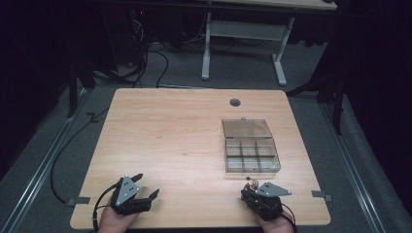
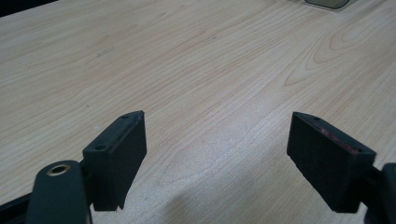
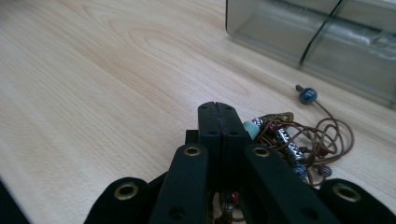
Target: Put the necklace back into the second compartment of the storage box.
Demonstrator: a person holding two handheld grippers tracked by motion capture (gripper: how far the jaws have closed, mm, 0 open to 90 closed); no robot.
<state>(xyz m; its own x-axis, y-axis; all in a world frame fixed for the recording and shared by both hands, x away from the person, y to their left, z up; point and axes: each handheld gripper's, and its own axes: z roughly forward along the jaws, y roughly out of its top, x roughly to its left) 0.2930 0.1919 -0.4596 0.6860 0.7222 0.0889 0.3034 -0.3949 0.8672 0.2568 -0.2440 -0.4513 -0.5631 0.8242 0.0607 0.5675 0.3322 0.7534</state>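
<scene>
left claw (image 1: 144, 186) spread wide; right claw (image 3: 217, 108) closed beside beaded cord (image 3: 299, 140).

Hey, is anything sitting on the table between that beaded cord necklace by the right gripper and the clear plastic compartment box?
Nothing visible does. The brown cord necklace with beads lies beside the shut right gripper, and only bare light wood table separates it from the near wall of the clear plastic compartment box, whose lid is open.
</scene>
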